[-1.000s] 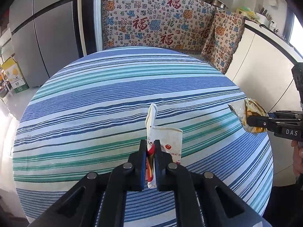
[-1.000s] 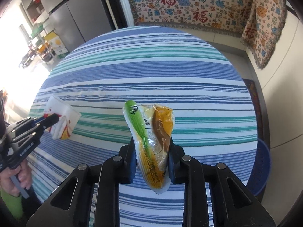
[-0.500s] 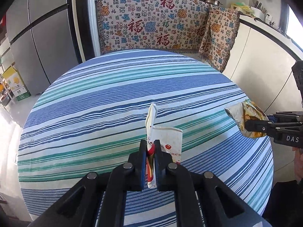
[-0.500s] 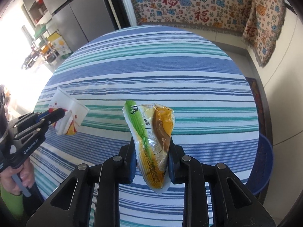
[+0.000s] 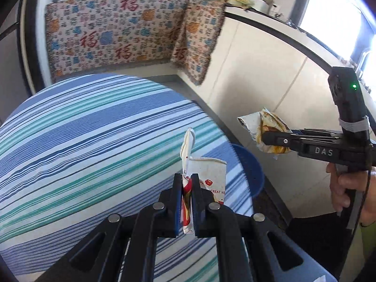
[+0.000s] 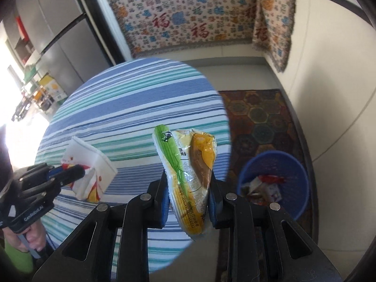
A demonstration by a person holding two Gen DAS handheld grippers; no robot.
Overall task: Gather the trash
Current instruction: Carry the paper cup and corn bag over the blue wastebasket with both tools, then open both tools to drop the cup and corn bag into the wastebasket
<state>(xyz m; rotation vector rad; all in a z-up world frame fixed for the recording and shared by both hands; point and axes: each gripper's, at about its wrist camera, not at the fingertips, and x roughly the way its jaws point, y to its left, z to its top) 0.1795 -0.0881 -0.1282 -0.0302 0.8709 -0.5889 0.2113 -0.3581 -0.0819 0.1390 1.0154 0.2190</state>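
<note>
My left gripper point(image 5: 186, 181) is shut on a crushed white paper cup point(image 5: 206, 176) with red print, held over the right edge of the striped round table point(image 5: 82, 141). My right gripper point(image 6: 188, 181) is shut on a green and yellow corn wrapper point(image 6: 188, 164), hanging past the table's right edge. The left wrist view shows the right gripper point(image 5: 265, 137) with the wrapper point(image 5: 265, 127) off to the right, over the floor. In the right wrist view the left gripper point(image 6: 80, 171) with the cup point(image 6: 89, 164) is at lower left. A blue bin point(image 6: 296, 188) with some trash inside stands on the floor at right.
White cabinets point(image 5: 270, 82) with a dark counter edge run along the right. A patterned cloth point(image 5: 117, 35) drapes the bench behind the table. A dark hexagon-patterned rug point(image 6: 258, 117) lies under the bin. A grey fridge point(image 6: 54, 30) stands at the far left.
Both grippers have swung right, off the table's middle toward its right edge, still holding the cup and the wrapper. The blue bin has come into view on the floor.
</note>
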